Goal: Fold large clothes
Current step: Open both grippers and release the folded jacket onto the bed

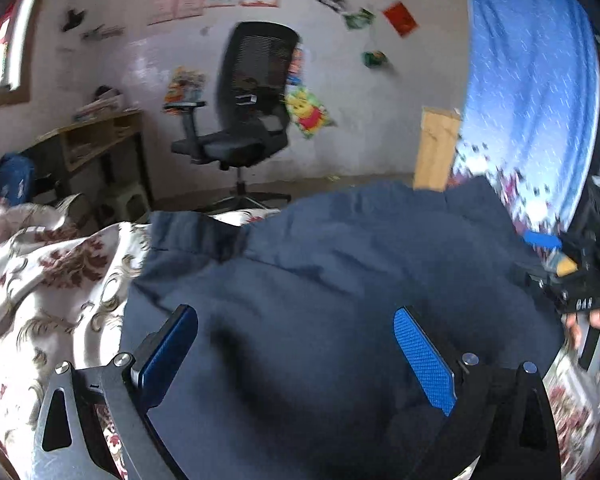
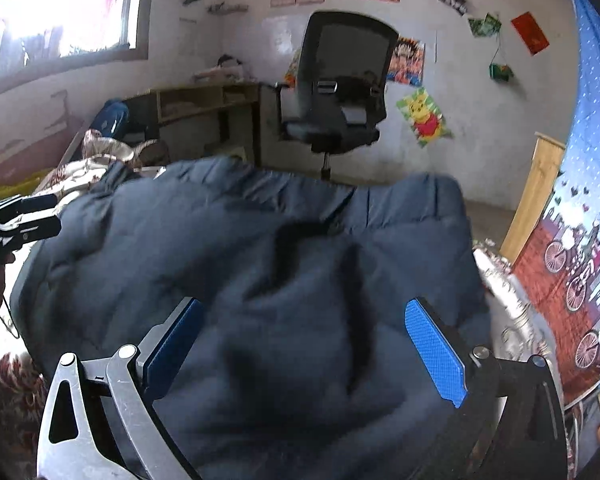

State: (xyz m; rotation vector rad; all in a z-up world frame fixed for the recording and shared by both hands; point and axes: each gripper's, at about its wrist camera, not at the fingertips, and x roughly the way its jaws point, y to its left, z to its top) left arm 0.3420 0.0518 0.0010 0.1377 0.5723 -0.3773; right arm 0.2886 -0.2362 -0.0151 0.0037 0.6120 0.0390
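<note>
A big dark blue puffy jacket (image 1: 340, 264) is lying spread out on a bed with a flowery bedspread (image 1: 48, 280) in white and dark red. The jacket is filling most of the bed in front of both grippers.

The left gripper (image 1: 296, 356) is pointing down at the jacket. Its two blue pads (image 1: 424, 360) are standing wide apart, and nothing is pinched between them. The jacket is lying under and past the fingers, with the blue cloth showing in the gap. The pads are not pressing on it, so the gripper is let go.

The right gripper (image 2: 306, 350) is doing the same thing. Its blue pads (image 2: 436, 352) are spread wide, and the jacket is lying below and ahead of them. A dark fold is running up the cloth between the fingers. The gripper is not squeezing anything.

In the left wrist view, the right gripper is showing at the right edge, with part of a hand (image 1: 596, 328) holding it, just beside the jacket's edge. In the right wrist view, the left gripper is showing at the left edge, near the jacket's other side.

Behind the bed, a black office chair (image 2: 340, 92) is standing by the white wall, next to a wooden desk (image 2: 196, 100). A blue curtain (image 1: 532, 80) is hanging on the right.
</note>
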